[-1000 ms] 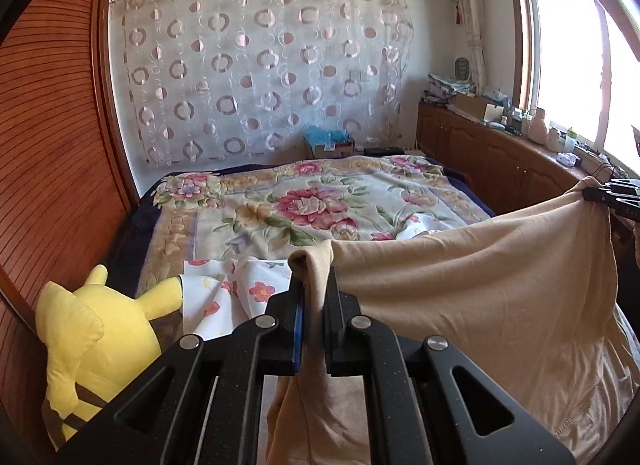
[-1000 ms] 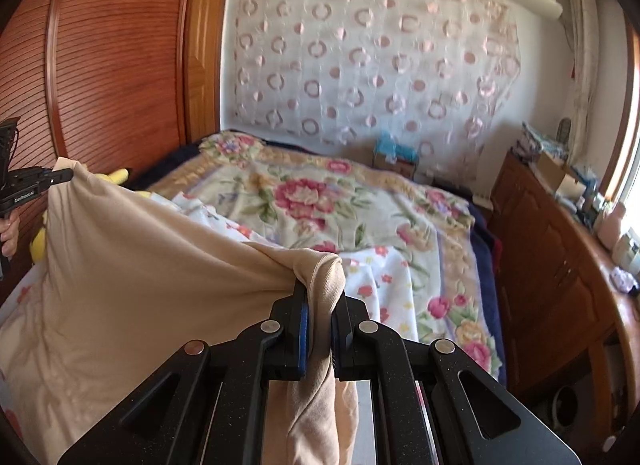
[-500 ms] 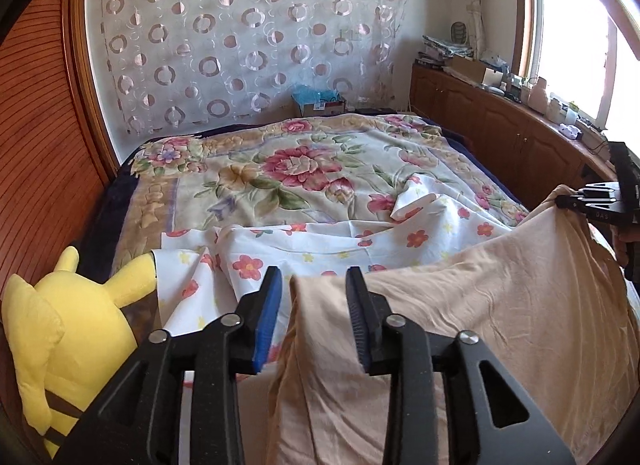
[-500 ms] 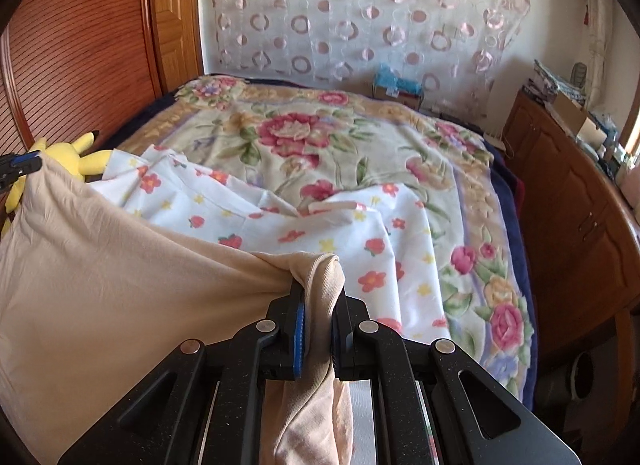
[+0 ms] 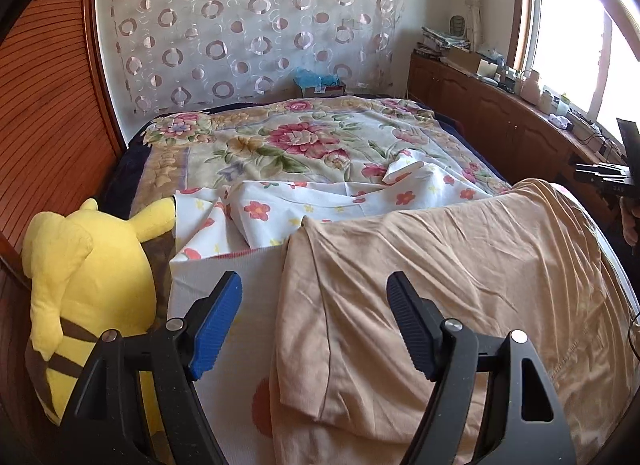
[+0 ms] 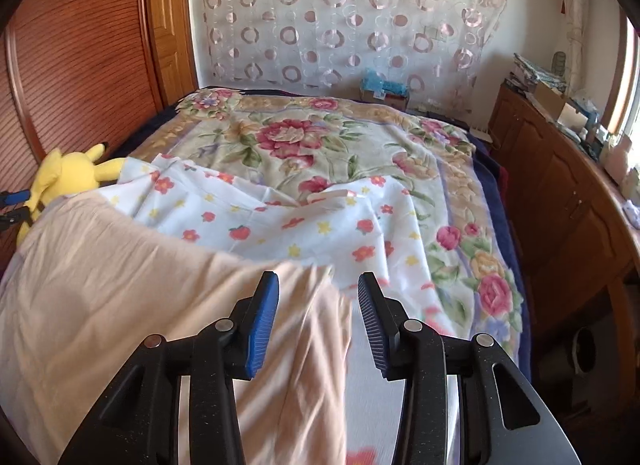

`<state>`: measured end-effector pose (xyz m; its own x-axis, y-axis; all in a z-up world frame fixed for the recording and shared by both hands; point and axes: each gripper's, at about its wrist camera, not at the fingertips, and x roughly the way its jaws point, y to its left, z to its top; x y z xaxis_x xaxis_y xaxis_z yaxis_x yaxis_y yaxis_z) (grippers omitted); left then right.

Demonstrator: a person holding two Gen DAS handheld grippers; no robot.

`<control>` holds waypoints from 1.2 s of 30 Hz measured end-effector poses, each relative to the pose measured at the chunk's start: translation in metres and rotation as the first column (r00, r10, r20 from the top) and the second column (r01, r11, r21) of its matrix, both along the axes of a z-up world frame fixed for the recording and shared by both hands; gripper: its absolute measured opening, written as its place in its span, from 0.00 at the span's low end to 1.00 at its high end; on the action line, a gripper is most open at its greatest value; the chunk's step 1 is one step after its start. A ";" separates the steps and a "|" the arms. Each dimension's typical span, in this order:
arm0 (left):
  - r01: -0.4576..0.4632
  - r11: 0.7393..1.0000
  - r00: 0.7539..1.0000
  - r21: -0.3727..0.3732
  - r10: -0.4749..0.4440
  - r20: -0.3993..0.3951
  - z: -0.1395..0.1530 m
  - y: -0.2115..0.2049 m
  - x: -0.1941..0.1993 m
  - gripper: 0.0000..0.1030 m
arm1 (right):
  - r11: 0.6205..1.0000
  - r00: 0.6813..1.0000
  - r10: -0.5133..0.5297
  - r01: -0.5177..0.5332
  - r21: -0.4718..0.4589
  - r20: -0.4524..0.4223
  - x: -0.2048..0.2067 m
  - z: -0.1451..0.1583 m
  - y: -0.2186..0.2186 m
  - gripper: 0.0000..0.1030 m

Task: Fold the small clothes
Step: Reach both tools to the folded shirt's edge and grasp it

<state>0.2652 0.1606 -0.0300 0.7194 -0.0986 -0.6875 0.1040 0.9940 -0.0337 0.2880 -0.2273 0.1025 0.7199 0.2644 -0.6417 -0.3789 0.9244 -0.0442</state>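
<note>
While both tongs are opening up, the left tongs (image 5: 314,299) and right tongs (image 6: 318,295) hang over the beige garment (image 5: 460,285) without pinching it, and it's spread across the near end of the bed (image 6: 320,145), next to a yellow plush toy (image 5: 76,285).

Open floral bed (image 5: 320,137) beyond the beige garment (image 5: 440,265); yellow plush toy (image 5: 80,265) blocking the left edge, wooden cabinets (image 6: 560,193) flanking the right.
</note>
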 end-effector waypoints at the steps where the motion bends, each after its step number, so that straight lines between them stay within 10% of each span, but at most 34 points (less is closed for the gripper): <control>1: -0.003 1.000 1.000 -0.002 0.003 -0.006 -0.002 0.000 -0.004 0.74 | 1.000 1.000 0.012 -0.012 0.008 -0.009 -0.014 0.002 -0.005 0.42; 15: -0.044 0.999 0.998 -0.004 0.044 -0.049 -0.020 -0.001 -0.035 0.74 | 0.997 0.988 -0.008 0.018 0.068 -0.156 -0.090 -0.032 -0.040 0.42; 36: -0.037 0.992 0.988 -0.123 0.017 -0.156 -0.047 -0.001 -0.030 0.50 | 0.995 0.989 -0.044 0.056 0.086 -0.139 -0.068 -0.052 -0.027 0.42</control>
<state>0.2355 0.1599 -0.0771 0.6092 -0.1730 -0.7739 0.0611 0.9833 -0.1717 0.2202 -0.2545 0.0500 0.6405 0.2912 -0.7106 -0.3286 0.9402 0.0891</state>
